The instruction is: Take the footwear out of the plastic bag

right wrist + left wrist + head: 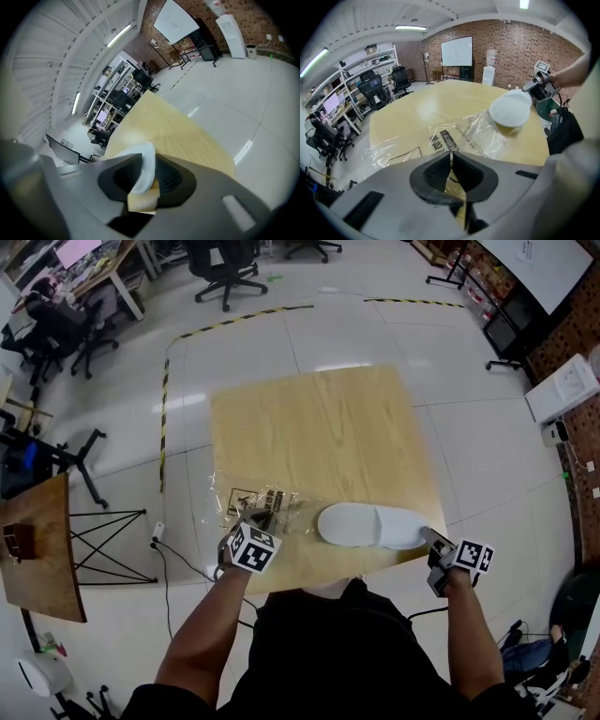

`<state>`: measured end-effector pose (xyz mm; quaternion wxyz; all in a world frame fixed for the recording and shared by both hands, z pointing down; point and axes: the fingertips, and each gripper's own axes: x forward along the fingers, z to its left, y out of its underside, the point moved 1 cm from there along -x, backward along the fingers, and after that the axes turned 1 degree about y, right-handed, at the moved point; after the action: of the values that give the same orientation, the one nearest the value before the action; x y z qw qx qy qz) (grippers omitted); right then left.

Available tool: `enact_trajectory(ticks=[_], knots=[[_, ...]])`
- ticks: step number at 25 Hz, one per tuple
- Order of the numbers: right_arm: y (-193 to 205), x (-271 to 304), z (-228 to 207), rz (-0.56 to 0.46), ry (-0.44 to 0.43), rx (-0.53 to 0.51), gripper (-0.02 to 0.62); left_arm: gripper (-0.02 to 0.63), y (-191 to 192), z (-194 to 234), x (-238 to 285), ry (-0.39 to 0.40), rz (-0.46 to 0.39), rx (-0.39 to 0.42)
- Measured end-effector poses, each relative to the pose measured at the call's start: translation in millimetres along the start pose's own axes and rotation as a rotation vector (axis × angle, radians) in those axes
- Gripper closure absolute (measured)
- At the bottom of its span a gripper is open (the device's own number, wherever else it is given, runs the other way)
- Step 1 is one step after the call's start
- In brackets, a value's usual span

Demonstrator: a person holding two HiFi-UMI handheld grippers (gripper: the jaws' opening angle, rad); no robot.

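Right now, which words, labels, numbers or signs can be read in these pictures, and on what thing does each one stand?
No text reads clearly.
Plastic bag: black label strip and dark print, too blurred to quote.
Whiteboard: too far, nothing readable.
White slipper: no print visible.

Plain white slipper (370, 525) in right claw (431, 538). Clear plastic bag (246, 502), black print, at left claw (265, 521). Pale wood-grain tabletop (319, 427) under both claws. Black-and-white square markers on claw cubes (253, 547). Dark grey ribbed pads (436, 171). White tiled floor (469, 446) beyond claws, yellow-black striped tape (239, 320).
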<state>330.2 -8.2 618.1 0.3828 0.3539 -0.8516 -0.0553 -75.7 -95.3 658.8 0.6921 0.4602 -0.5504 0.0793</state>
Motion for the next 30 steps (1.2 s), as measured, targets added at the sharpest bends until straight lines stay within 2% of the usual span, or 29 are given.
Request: enact_trajectory(ticks=[6,10,13,21,30], knots=[[-0.6,-22.4,-13.7,-0.033,0.032,0.020,0.505,0.581,2.0,24.5,3.1,-0.036,0.027,-0.036],[-0.1,-36.8,-18.9,-0.033,0.045,0.000,0.506,0.581,-6.5,43.8,3.8,-0.060,0.021,-0.133],[10.8,-35.9,-11.9,-0.018,0.037,0.002,0.508,0.581,-28.0,49.9,8.5,-0.049,-0.013,-0.186],[51.8,11.9,37.3,0.040,-0.047,0.011,0.512,0.582,-103.4,19.6,35.2,0.035,-0.086,-0.122],[86.1,61.1,83.6,0.093,-0.069,0.019,0.509,0.581,-138.5,-21.2,42.7,0.164,-0.130,-0.104]])
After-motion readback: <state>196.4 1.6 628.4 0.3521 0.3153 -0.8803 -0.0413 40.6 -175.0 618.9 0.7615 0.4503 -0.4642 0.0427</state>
